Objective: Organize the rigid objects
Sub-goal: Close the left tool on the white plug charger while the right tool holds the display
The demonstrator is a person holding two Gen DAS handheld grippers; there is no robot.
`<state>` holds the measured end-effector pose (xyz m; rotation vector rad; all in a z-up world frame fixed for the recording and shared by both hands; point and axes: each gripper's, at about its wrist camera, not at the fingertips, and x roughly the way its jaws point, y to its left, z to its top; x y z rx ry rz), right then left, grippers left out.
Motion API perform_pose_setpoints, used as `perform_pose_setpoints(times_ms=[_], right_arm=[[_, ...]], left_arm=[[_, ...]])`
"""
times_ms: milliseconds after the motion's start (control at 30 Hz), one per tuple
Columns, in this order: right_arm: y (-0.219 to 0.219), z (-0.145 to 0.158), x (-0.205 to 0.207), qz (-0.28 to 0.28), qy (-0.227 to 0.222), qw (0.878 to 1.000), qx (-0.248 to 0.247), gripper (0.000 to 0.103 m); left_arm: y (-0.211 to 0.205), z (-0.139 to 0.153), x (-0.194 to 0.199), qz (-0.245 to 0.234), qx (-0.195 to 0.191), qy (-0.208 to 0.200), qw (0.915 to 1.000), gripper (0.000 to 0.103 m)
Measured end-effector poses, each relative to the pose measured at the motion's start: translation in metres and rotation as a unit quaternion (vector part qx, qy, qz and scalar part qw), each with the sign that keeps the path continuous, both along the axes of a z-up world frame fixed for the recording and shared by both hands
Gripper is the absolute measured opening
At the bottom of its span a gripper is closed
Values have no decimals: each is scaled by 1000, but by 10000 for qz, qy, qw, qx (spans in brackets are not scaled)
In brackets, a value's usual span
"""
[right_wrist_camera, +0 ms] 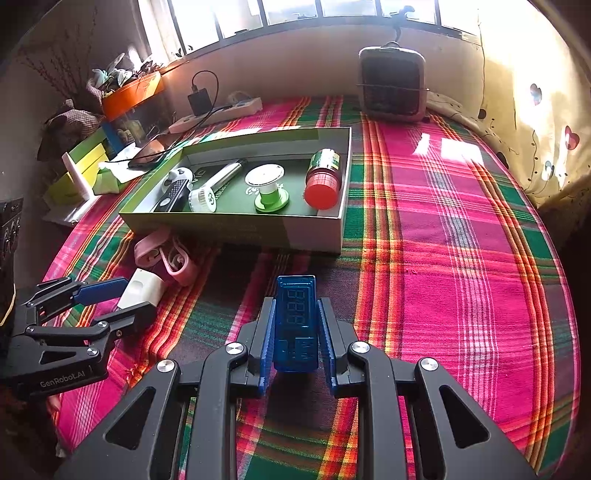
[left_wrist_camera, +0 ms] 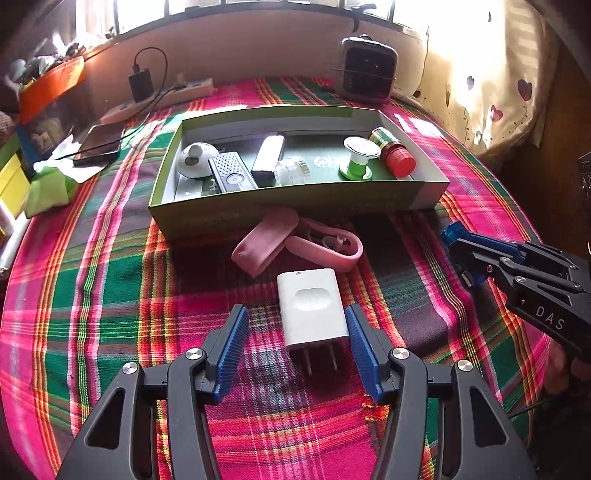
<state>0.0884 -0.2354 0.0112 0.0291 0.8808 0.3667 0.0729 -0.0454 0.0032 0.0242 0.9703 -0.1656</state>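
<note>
Pretty sunny room, bright light pours through the barred window (right_wrist_camera: 295, 11) along a beige wall (left_wrist_camera: 258, 48). Surface is covered in a pink, green and red plaid cloth (right_wrist_camera: 461, 240). A cream curtain with hearts (left_wrist_camera: 491, 92) hangs right, a small heater (right_wrist_camera: 393, 83) by the wall, and an orange box (right_wrist_camera: 133, 94) of clutter left.

The left gripper (left_wrist_camera: 293, 350) stands wide, its blue pads (left_wrist_camera: 232, 347) flanking a white charger (left_wrist_camera: 312, 306) lying on the plaid cloth (left_wrist_camera: 110, 295), prongs toward the camera; the right pad looks to touch it. At twelve o'clock lie a pink strap (left_wrist_camera: 295, 245) and the green box (left_wrist_camera: 288, 214). At three o'clock the right gripper (left_wrist_camera: 461, 254) grips a blue device (left_wrist_camera: 453, 230).
</note>
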Motion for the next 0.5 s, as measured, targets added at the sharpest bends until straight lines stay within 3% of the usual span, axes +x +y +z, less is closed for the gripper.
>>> perform_pose_setpoints(times_ms=[500], right_arm=[[1, -2, 2, 5, 55, 10000, 20, 23]], left_arm=[[1, -1, 6, 59, 68, -89, 9999, 54]])
